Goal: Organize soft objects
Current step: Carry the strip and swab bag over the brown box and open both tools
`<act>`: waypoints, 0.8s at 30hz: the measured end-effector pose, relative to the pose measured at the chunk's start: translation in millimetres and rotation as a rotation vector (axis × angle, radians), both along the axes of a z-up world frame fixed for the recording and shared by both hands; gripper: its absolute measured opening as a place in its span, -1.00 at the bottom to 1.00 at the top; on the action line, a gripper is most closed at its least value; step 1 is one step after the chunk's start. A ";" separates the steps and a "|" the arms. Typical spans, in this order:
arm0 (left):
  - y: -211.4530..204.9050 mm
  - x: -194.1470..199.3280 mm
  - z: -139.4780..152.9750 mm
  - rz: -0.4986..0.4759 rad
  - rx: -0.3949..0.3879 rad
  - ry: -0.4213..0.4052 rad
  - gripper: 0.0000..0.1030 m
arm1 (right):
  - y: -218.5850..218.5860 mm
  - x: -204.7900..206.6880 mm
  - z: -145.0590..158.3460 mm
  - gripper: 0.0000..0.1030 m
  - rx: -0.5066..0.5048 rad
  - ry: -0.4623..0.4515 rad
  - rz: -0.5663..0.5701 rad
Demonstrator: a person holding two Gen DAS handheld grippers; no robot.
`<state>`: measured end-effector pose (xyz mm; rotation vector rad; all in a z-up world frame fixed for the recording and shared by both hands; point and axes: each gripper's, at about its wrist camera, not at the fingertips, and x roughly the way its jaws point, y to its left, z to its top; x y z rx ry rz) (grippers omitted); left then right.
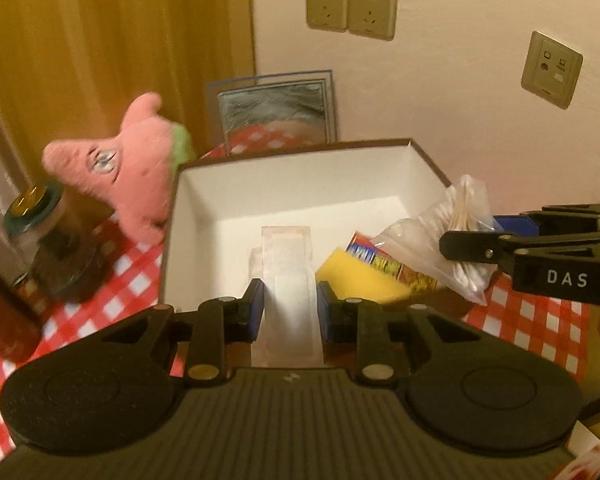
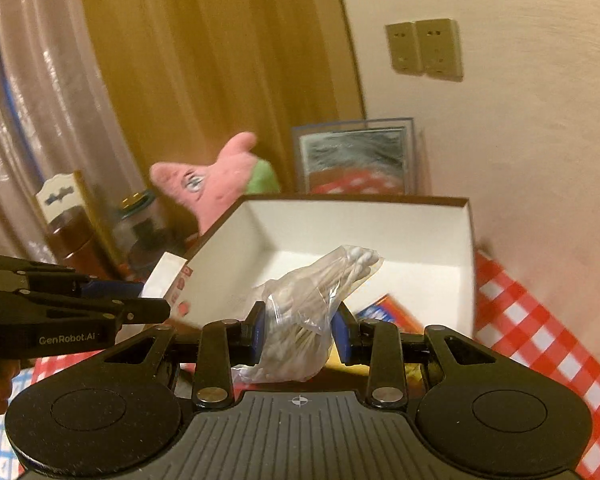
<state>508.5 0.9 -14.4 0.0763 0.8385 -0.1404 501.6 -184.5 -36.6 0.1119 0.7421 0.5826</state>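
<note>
An open white box with a brown rim (image 1: 204,216) stands on the checked tablecloth; it also shows in the right wrist view (image 2: 420,232). My left gripper (image 1: 290,304) is shut on a pale flat packet (image 1: 288,280) held over the box's near edge. My right gripper (image 2: 298,328) is shut on a clear bag of cotton swabs (image 2: 316,296), held at the box's right side; the bag shows in the left wrist view (image 1: 452,232). A yellow sponge in printed wrap (image 1: 364,276) lies in the box. A pink plush star (image 1: 140,168) leans at the box's left.
A glass jar with a dark lid (image 1: 48,236) and a brown container (image 2: 76,236) stand left of the box. A framed picture (image 1: 276,112) leans on the wall behind. Wall sockets (image 1: 352,10) sit above. A gold curtain (image 1: 100,40) hangs at the left.
</note>
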 end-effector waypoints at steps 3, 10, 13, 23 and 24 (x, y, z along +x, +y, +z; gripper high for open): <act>-9.6 25.1 -1.3 -0.024 -0.002 0.004 -0.50 | -3.4 21.9 -1.8 -0.33 -0.013 0.001 -0.010; -26.8 73.0 -15.7 -0.065 0.038 0.014 -0.50 | -6.5 66.4 -16.6 -0.33 -0.056 0.022 -0.035; -26.6 92.1 -25.8 -0.072 0.057 0.025 -0.50 | -5.1 82.5 -24.2 -0.32 -0.071 0.028 -0.047; -15.4 138.3 -50.9 -0.057 0.077 0.069 -0.48 | 3.0 125.0 -46.4 -0.32 -0.070 0.092 -0.076; -15.1 141.9 -52.7 -0.053 0.074 0.072 -0.48 | 2.9 128.0 -48.0 -0.32 -0.066 0.099 -0.080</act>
